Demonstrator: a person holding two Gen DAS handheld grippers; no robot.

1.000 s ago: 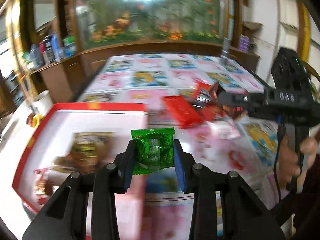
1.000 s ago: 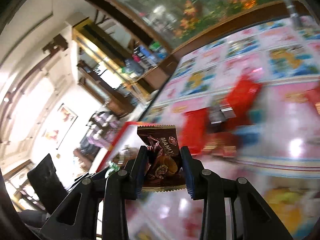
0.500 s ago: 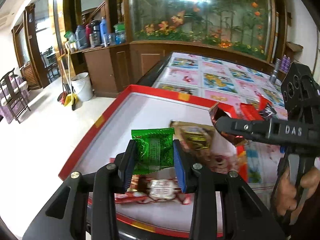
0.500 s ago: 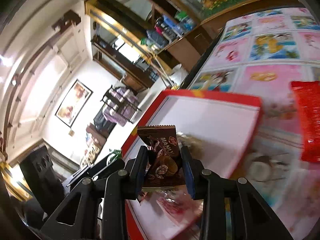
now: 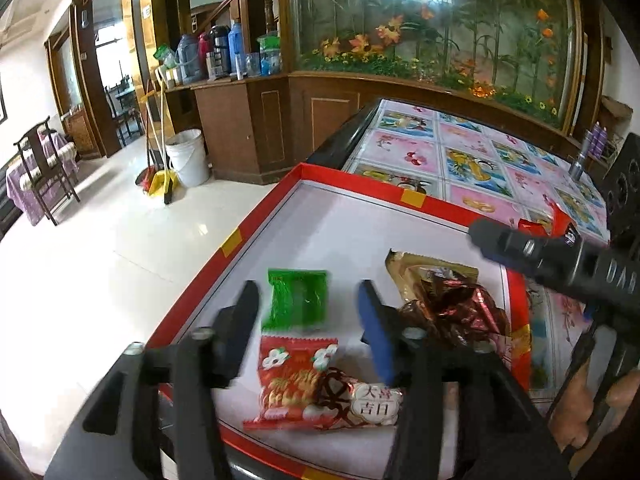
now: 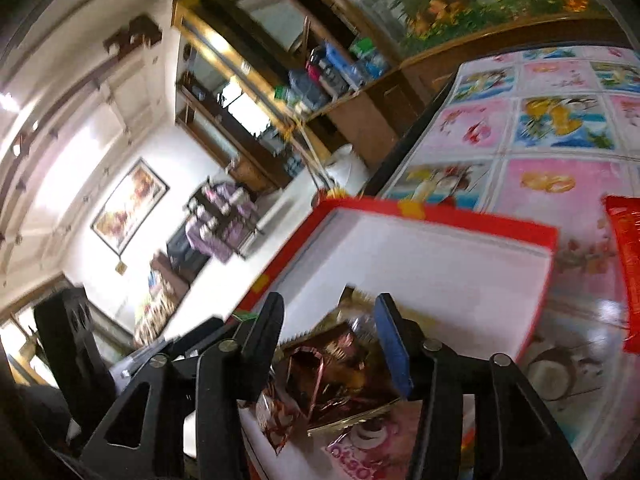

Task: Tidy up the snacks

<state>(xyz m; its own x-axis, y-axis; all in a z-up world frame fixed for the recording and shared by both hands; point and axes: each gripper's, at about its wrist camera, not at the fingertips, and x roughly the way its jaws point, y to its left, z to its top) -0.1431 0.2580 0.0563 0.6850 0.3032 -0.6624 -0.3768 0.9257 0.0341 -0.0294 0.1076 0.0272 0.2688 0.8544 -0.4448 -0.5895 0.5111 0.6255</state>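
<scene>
A red-rimmed white tray [image 5: 352, 232] lies at the table's near left corner. My left gripper [image 5: 308, 320] is open above it; the green snack packet [image 5: 298, 298] lies loose on the tray between the fingers. A red-and-white packet [image 5: 294, 380] lies below it. My right gripper [image 6: 328, 344] is open over the tray [image 6: 440, 272]; the brown chocolate packet [image 6: 340, 368] lies under it on a gold packet [image 5: 432, 276]. The right gripper also shows in the left wrist view [image 5: 560, 260].
The table [image 5: 472, 160] has a pink and blue picture cloth. A red packet [image 6: 628, 272] lies on it to the right of the tray. Red wrappers [image 5: 544, 220] lie beyond the tray. The floor drops off at left, with a white bucket [image 5: 186, 156].
Both grippers moved left over the tray and opened. The green packet dropped from the left gripper and the brown packet from the right one onto the tray.
</scene>
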